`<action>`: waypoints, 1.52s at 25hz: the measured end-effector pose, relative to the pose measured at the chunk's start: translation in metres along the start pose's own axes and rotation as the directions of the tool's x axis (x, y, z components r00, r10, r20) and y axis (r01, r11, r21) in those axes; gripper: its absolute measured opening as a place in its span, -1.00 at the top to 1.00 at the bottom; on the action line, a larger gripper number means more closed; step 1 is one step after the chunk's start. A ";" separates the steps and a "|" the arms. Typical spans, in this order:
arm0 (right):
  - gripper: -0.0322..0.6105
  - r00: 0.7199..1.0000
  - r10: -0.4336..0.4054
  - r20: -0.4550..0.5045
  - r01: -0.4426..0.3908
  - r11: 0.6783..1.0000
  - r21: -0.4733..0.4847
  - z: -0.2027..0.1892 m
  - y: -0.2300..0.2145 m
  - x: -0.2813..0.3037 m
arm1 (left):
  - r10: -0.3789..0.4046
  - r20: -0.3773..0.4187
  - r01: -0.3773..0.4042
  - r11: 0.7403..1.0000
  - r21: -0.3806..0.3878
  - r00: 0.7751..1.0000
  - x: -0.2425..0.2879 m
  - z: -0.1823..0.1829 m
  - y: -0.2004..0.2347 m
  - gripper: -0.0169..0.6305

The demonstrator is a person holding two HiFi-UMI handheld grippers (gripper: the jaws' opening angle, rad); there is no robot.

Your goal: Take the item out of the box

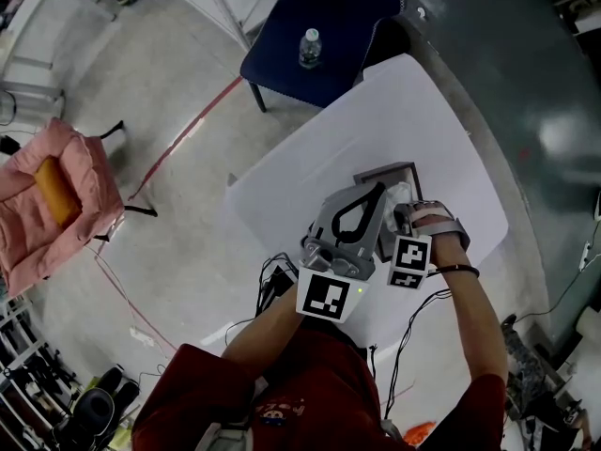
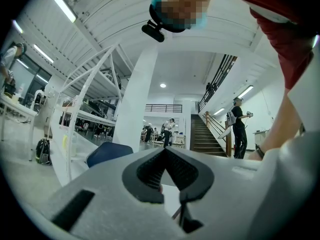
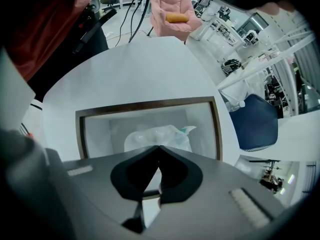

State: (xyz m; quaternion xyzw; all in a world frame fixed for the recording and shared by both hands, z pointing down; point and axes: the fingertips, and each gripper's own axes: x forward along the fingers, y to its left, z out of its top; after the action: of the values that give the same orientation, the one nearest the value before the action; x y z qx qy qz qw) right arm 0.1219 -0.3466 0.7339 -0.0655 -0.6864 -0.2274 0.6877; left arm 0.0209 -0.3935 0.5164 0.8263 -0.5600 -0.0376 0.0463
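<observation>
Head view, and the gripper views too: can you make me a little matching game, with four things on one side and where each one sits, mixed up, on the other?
Things:
1. bottle
2. bag
3. orange cushion
4. box

Places:
A. on the white table
B. on the pink chair
C. inside the box
D. on the blue chair

Pairs: 1-D, 2-C, 3-B, 4-A.
</observation>
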 end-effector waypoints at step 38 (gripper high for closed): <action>0.89 0.878 -0.456 0.147 0.261 0.713 0.651 -0.002 0.060 -0.158 | -0.100 0.114 0.067 0.963 0.262 0.989 -0.103 0.096 -0.135 0.94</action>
State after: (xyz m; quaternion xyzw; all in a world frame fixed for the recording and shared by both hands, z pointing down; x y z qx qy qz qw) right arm 0.1546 -0.2589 0.5929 0.2638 -0.8167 -0.1100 0.5013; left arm 0.0966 -0.2517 0.4058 0.8442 -0.5266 -0.0185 -0.0984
